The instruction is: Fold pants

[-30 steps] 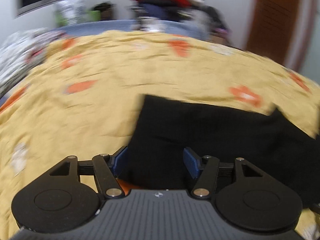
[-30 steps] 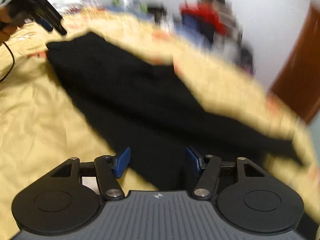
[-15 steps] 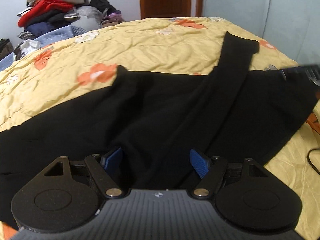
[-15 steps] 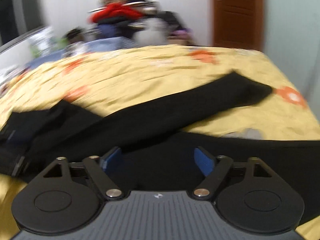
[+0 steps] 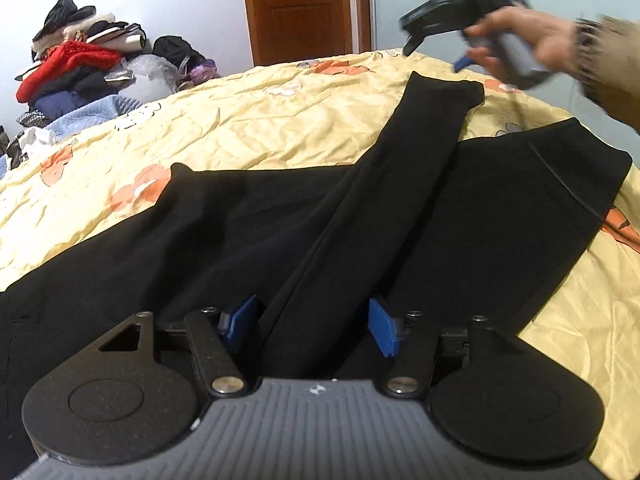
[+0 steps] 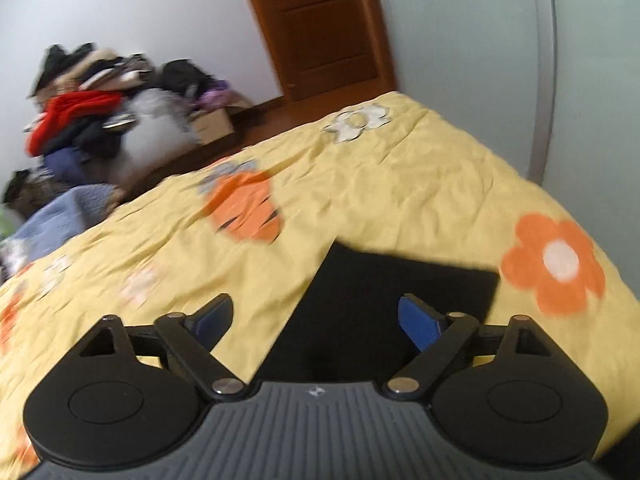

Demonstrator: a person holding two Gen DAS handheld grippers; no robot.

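Note:
Black pants [image 5: 224,232] lie spread on a yellow flowered bedspread [image 5: 280,128]. One leg [image 5: 400,184] crosses the rest diagonally, its cuff [image 5: 444,88] at the far end. My left gripper [image 5: 312,320] hovers low over that leg's near part; its jaws are closing with the fold between them, pads not pressing. My right gripper [image 5: 434,56], held by a hand [image 5: 516,36], hangs above the far cuff. In the right wrist view the right gripper [image 6: 316,320] has its jaws closing, with the cuff [image 6: 404,284] lying under and between them, untouched.
A heap of clothes [image 5: 76,68] is stacked beyond the bed's far left side. A brown wooden door [image 5: 304,8] stands behind, and a pale wall [image 6: 592,80] runs along the bed's right edge. Bare bedspread [image 6: 360,184] stretches past the cuff.
Both views swung round. The left gripper went from the pants' end to over the crossed leg. The right gripper travelled from the pants' middle out to the far cuff.

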